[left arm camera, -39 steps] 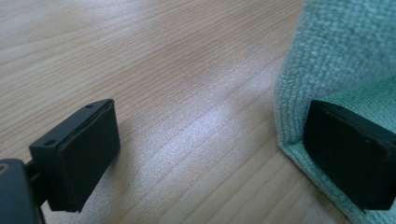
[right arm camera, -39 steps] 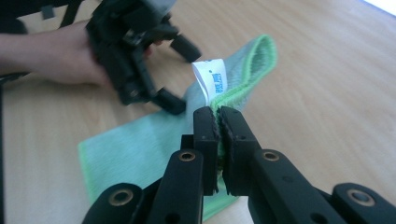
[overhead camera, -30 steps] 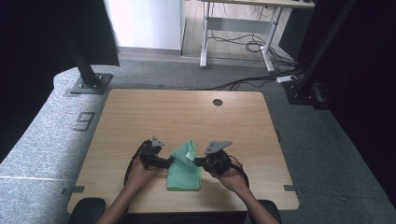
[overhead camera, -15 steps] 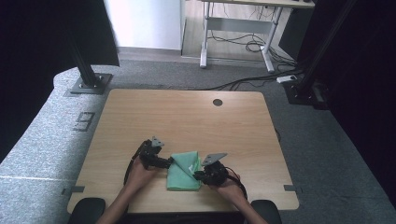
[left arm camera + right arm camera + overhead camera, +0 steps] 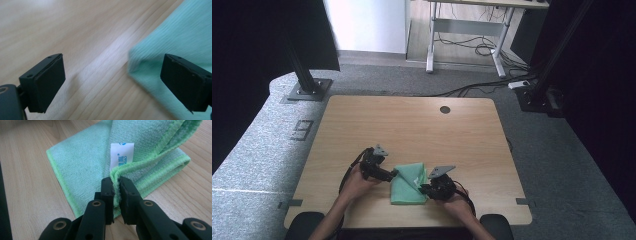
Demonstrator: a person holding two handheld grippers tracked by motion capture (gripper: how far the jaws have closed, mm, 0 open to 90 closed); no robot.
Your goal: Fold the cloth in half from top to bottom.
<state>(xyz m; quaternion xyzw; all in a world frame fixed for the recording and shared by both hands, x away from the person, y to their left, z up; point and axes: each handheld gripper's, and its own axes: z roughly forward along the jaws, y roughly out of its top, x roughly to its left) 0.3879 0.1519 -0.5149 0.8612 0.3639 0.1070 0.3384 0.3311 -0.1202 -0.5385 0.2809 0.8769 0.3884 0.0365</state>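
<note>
**Right gripper pinches the hem, left stands ready at the corner**

The green cloth (image 5: 408, 183) lies folded at the near edge of the table (image 5: 412, 120), between both hands. The right gripper (image 5: 116, 187) has its jaws clamped on a doubled hem just under the white label (image 5: 121, 156), lifting that layer into a loose fold, likely so it can be carried over the rest. On the left side, the left gripper (image 5: 112, 82) sits low with jaws spread wide, the cloth's corner between its pads (image 5: 183, 83) but not pinched: my guess is it's lined up to pin or grab that corner as an anchor.
</note>
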